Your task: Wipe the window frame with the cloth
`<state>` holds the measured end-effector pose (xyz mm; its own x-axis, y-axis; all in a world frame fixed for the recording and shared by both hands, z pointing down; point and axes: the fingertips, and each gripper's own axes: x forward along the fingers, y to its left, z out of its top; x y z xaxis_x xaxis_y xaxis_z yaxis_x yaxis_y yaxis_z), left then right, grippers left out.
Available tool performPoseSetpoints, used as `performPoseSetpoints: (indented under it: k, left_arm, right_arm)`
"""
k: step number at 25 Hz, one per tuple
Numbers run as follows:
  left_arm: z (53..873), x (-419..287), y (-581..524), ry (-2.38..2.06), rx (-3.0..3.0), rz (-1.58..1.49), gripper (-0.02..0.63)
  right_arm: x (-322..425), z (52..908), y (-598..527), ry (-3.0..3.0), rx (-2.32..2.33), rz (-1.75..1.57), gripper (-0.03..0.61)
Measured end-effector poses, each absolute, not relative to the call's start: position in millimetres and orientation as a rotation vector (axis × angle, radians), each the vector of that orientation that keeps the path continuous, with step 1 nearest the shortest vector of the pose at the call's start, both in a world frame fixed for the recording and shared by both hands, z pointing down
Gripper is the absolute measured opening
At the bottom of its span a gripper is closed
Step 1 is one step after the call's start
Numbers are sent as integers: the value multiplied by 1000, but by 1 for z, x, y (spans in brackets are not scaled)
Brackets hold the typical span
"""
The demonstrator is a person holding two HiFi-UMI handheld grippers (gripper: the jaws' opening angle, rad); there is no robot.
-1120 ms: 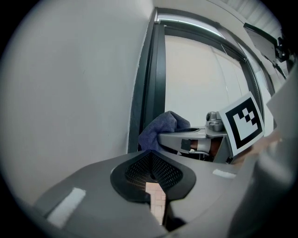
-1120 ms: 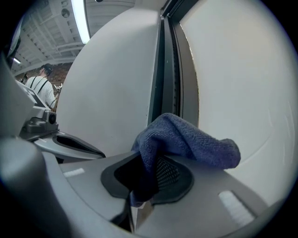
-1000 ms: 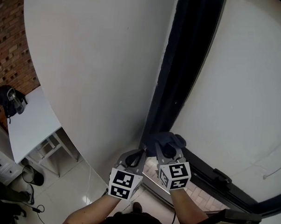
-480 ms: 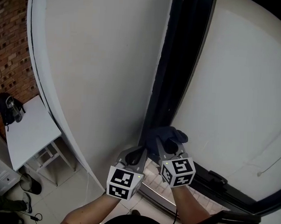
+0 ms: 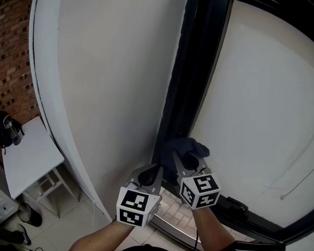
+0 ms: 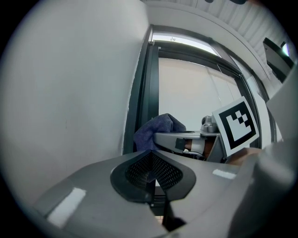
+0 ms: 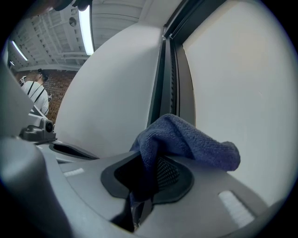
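A dark blue cloth (image 5: 183,149) (image 7: 186,144) (image 6: 157,130) is bunched in my right gripper (image 5: 179,159) (image 7: 151,174), which is shut on it and presses it against the black vertical window frame (image 5: 192,82) (image 7: 173,74) (image 6: 143,97). My left gripper (image 5: 154,174) (image 6: 151,173) sits just left of the right one, near the frame's lower part, shut with nothing between its jaws. The white window pane (image 5: 261,116) lies to the right of the frame.
A white wall (image 5: 112,84) runs left of the frame. Below lie the black bottom rail (image 5: 241,209), a tiled floor, a white table (image 5: 26,153) at the lower left and a brick wall (image 5: 12,53). A person (image 7: 35,93) stands far off in the right gripper view.
Both grippers and the cloth have risen a little along the vertical frame, and the head view has shifted upward with them.
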<state>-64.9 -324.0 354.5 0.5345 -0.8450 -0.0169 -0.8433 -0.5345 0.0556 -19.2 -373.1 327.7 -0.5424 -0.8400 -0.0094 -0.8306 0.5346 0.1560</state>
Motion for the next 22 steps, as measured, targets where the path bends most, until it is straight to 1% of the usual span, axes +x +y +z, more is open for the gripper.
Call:
performPoseSetpoints:
  k: [9,22]
  left_arm:
    - [305,-73,-337,-1526,2710,-179,-8]
    - [230,-65,-345,-1539,2805,-355,-8]
  right_arm:
    - [-19,288,-373,-2709,1448,-306,63]
    - [-22,219,-372,-2726,1420,-515,63]
